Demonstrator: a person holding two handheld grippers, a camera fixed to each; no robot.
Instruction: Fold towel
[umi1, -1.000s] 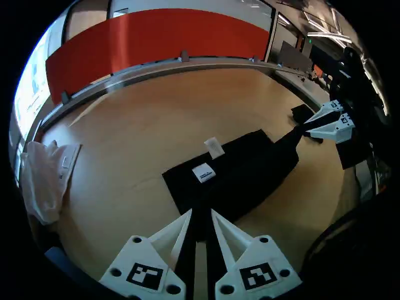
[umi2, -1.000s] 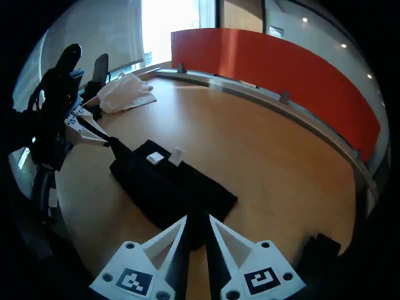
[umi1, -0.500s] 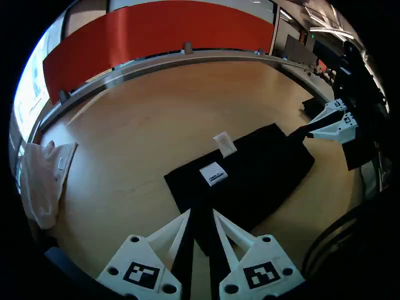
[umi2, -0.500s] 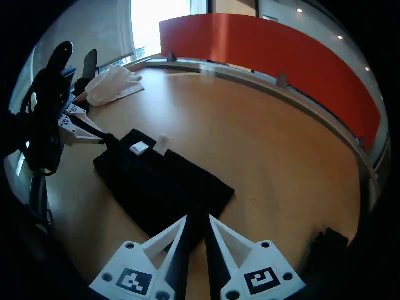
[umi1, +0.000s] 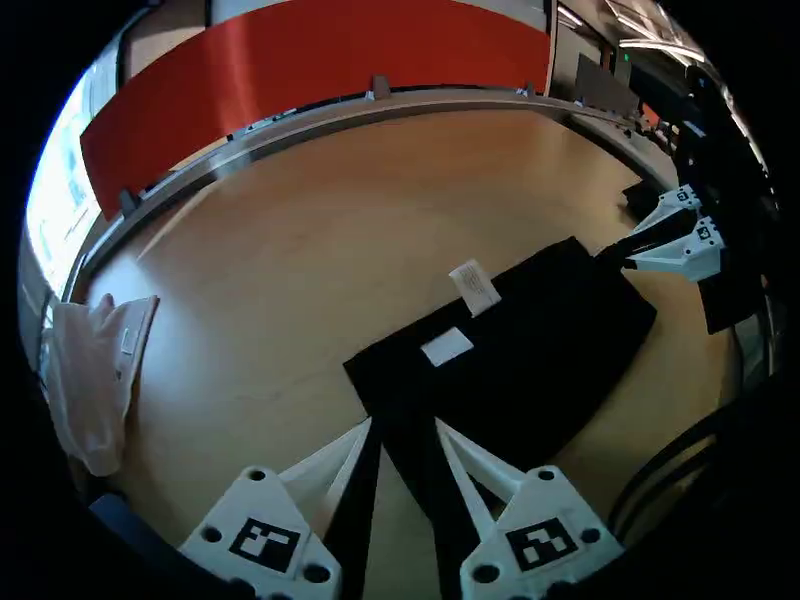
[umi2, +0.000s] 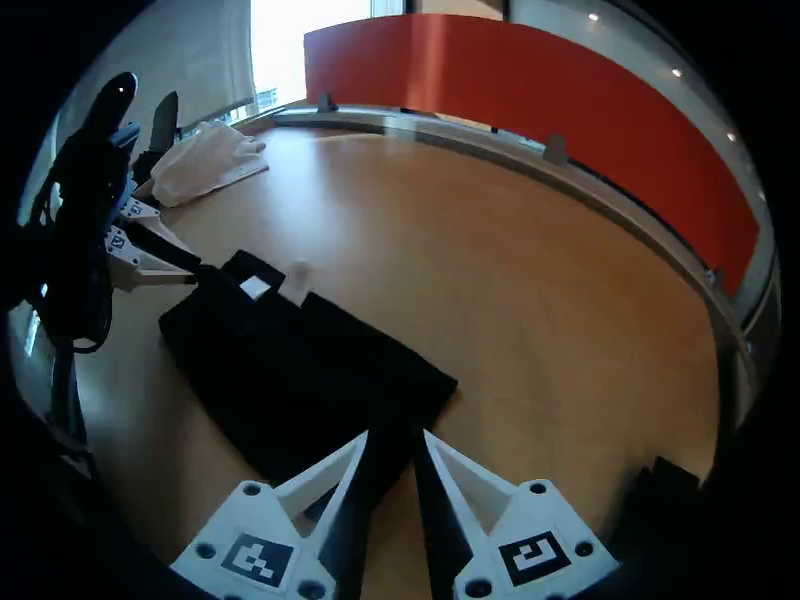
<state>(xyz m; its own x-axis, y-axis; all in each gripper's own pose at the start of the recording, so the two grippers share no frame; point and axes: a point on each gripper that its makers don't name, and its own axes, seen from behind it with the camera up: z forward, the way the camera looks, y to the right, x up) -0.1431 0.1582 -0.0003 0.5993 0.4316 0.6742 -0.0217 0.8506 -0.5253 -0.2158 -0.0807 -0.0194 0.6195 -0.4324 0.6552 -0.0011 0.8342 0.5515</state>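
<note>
A black towel (umi1: 530, 340) lies spread flat on the wooden table (umi1: 300, 220), with two white labels (umi1: 447, 347) near its far edge. My left gripper (umi1: 404, 438) sits low over the towel's near corner. Its jaws are slightly parted and the cloth lies between them. My right gripper (umi1: 612, 256) is at the opposite corner. In the right gripper view the towel (umi2: 290, 370) runs from my right gripper (umi2: 393, 448), also slightly open over a corner, to my left gripper (umi2: 195, 275).
A crumpled white cloth (umi1: 90, 380) (umi2: 205, 160) lies at the table's far left end. A red partition (umi1: 300, 70) (umi2: 520, 90) runs along the back edge. A small black object (umi2: 660, 480) sits by the right end. Bare wood stretches behind the towel.
Both grippers have drawn the towel out wider and lowered it flat on the table. The fingers of each gripper have parted a little from their earlier pinch.
</note>
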